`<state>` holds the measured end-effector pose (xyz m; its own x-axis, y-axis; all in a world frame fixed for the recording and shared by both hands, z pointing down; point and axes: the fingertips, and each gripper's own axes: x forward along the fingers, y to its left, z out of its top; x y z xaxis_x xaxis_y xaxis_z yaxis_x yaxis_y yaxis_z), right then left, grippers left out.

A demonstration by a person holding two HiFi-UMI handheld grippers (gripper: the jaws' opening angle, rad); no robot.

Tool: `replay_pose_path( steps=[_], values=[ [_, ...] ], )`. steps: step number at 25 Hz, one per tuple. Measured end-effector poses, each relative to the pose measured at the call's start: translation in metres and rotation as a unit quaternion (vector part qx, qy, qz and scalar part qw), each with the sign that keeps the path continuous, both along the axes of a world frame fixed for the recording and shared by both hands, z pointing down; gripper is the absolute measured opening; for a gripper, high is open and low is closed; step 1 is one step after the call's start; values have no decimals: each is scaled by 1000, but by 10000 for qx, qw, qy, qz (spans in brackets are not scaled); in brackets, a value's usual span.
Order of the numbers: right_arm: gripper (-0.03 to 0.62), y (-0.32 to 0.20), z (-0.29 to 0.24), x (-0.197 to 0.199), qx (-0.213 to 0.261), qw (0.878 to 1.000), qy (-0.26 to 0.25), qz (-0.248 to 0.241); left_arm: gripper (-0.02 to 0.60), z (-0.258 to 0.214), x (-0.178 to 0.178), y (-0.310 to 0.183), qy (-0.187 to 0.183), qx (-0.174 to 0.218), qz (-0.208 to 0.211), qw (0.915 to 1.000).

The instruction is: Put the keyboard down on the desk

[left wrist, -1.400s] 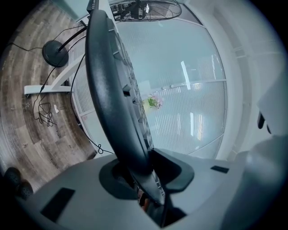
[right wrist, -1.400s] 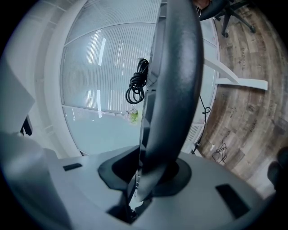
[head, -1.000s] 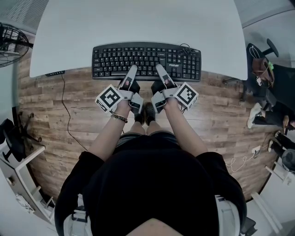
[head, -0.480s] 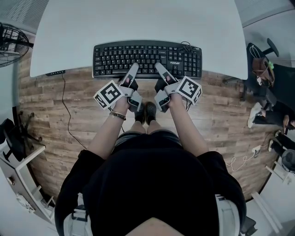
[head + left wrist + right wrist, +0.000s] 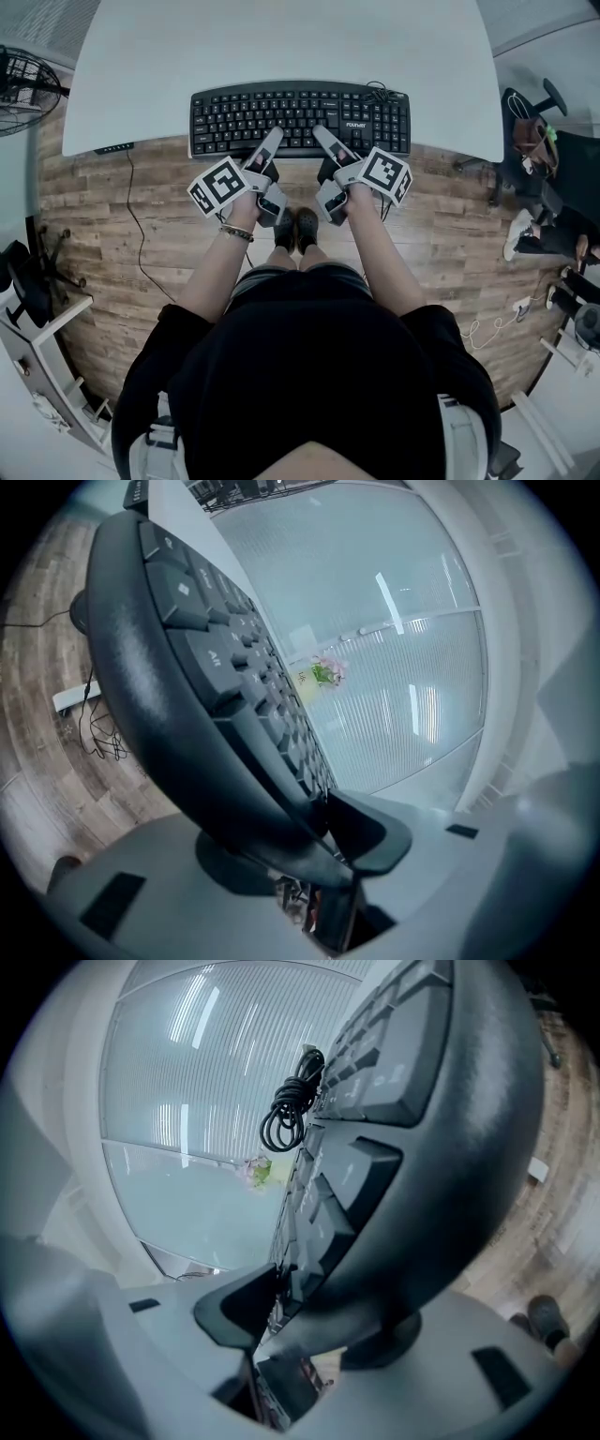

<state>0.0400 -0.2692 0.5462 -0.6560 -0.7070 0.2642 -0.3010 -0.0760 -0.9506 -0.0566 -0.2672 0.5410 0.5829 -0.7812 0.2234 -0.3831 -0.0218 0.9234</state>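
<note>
Nearest the person, the left gripper (image 5: 270, 141) and the right gripper (image 5: 321, 136), grey two-jaw tools with marker cubes, are reaching side by side over the wood-plank floor (image 5: 141, 234) toward the desk. Both sets of jaws have just been opening and are standing spread. One jaw of each is lying over the keys and the other is sitting under the front rim, so the rim is between them without being squeezed.

The black full-size keyboard (image 5: 300, 117) is lying flat along the near edge of the white curved desk (image 5: 281, 37). Its front rim is sitting at that edge or just past it, with floor showing beneath it in both gripper views. A coiled black cable (image 5: 378, 94) is resting at its far right corner.

Beyond the keyboard, the desktop is stretching away bare and wide to its far edge. To either side of the keyboard, white surface is running on to the desk's corners.
</note>
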Motion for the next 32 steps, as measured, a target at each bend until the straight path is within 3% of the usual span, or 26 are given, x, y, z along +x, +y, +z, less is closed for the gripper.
replay_pose_path(
  steps=[12,16,26,32],
  values=[
    [198,-6,1,3,-145,9994,-84,293,175,1,-2,-1,111,-276,-115,9995],
    [201,-7,1,3,-144,9993,-69,343,216,5,-5,0,-198,-409,-205,9988],
    [241,-16,3,-2,-252,9985,-51,477,291,14,-14,-16,-243,-668,-378,9968],
    [250,-19,1,-6,-255,9990,-5,380,298,12,-15,-24,-320,-688,-348,9965]
  ],
)
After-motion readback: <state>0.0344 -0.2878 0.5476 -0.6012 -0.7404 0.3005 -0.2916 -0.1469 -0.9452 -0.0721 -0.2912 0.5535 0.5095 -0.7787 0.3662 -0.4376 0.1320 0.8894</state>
